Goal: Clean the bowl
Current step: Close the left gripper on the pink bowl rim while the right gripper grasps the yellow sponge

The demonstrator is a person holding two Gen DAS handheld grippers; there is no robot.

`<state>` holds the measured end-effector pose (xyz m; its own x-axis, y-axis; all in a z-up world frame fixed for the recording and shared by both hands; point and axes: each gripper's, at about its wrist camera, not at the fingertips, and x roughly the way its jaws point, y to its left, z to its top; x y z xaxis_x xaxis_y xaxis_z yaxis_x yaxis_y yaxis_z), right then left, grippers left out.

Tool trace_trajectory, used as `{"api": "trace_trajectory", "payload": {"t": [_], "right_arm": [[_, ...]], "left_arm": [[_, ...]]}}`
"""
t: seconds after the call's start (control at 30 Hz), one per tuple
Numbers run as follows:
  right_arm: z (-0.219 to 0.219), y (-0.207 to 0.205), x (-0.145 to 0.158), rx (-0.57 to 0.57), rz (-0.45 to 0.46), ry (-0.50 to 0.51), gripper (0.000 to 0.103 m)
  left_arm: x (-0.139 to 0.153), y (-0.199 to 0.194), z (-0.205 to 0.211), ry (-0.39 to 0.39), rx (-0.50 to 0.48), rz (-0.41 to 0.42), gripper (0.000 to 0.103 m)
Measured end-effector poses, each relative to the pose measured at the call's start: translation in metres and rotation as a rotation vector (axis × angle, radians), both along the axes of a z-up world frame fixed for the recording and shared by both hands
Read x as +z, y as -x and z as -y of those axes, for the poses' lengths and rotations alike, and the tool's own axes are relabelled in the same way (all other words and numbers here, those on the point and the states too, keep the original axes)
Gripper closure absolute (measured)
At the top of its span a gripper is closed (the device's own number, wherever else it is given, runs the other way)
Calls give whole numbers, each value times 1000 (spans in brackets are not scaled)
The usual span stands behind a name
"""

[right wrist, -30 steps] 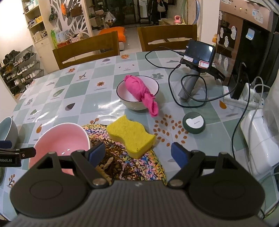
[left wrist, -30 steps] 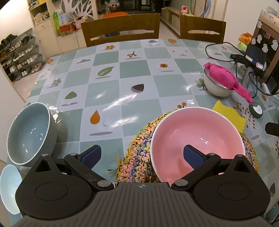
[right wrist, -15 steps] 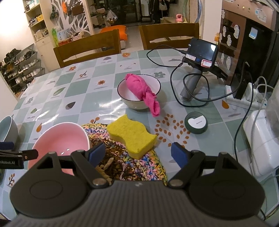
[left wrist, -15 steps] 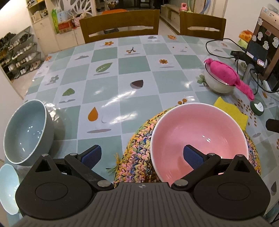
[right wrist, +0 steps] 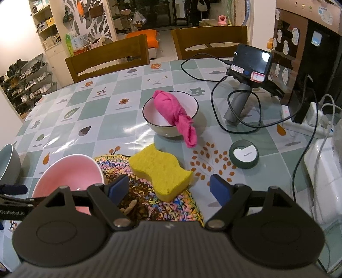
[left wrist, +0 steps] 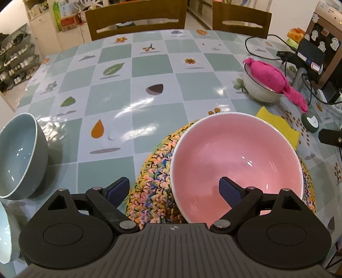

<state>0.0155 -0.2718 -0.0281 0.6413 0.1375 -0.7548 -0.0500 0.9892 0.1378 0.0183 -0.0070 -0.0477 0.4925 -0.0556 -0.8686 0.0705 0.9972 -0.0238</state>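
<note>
we see the pink bowl (left wrist: 236,158) sitting on a multicoloured woven mat (left wrist: 154,181) near the front edge of the table (left wrist: 149,102), which is covered in a green-and-white checked cloth with leaf and flower prints. our left gripper (left wrist: 174,190) hovers low over the bowl's near-left rim: one blue pad hangs inside the bowl, the other outside it over the mat. its jaws are closing, with the rim between them, but the pads do not press on it in what we can see.

our right gripper (right wrist: 170,188) is spread wide and grasps nothing. just ahead of it lies the yellow sponge (right wrist: 160,171), partly on the mat's right edge and partly on the cloth, between the line of the two pads but beyond them.

farther back stands a white bowl (right wrist: 171,115) with a knotted pink cloth (right wrist: 175,113) draped over its rim, one end hanging down to the table. to its right we see a small round green device (right wrist: 243,156) and a black screen on a stand (right wrist: 250,66) with cables. a grey-blue bowl (left wrist: 19,154) rests at the table's left edge, well apart from the pink one. two wooden chairs (left wrist: 136,19) stand at the far side.
</note>
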Motion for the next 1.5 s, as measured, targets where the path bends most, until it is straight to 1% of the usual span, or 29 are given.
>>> {"api": "trace_trajectory", "payload": {"t": [0.2,0.3,0.37,0.63,1.03,1.13,1.23,1.33,1.37,1.43,1.47,1.5], "right_arm": [[3,-15,-10,3,-14,-15,19],[2,-23,-17,23,-23,-13,19],[1,-28,-20,38,-28,-9,19],[-4,-47,-39,131,-37,13,19],[-11,-68,-60,310,-32,45,22],[-14,-72,-65,355,-30,62,24],[-16,-75,-70,385,-21,95,25],[-17,-79,-77,402,-31,108,25],[-17,-80,-78,406,-34,109,26],[-17,-82,-83,417,-46,111,31],[-17,-83,-86,422,-53,112,36],[-16,-83,-87,423,-58,109,39]], "left_arm": [[-8,-4,3,-6,-17,-24,16],[-10,-5,3,-5,-24,-33,21],[-11,-6,3,-3,-29,-41,26],[-18,-10,3,-10,-31,-63,28],[-21,-13,0,-5,-30,-71,46],[-21,-14,1,0,-36,-69,50],[-22,-14,0,8,-30,-69,53],[-22,-14,-1,17,-26,-72,59],[-22,-14,-2,20,-24,-73,61],[-23,-14,-2,27,-24,-75,65],[-23,-14,-3,30,-24,-76,67],[-23,-13,-2,32,-25,-77,67]]}}
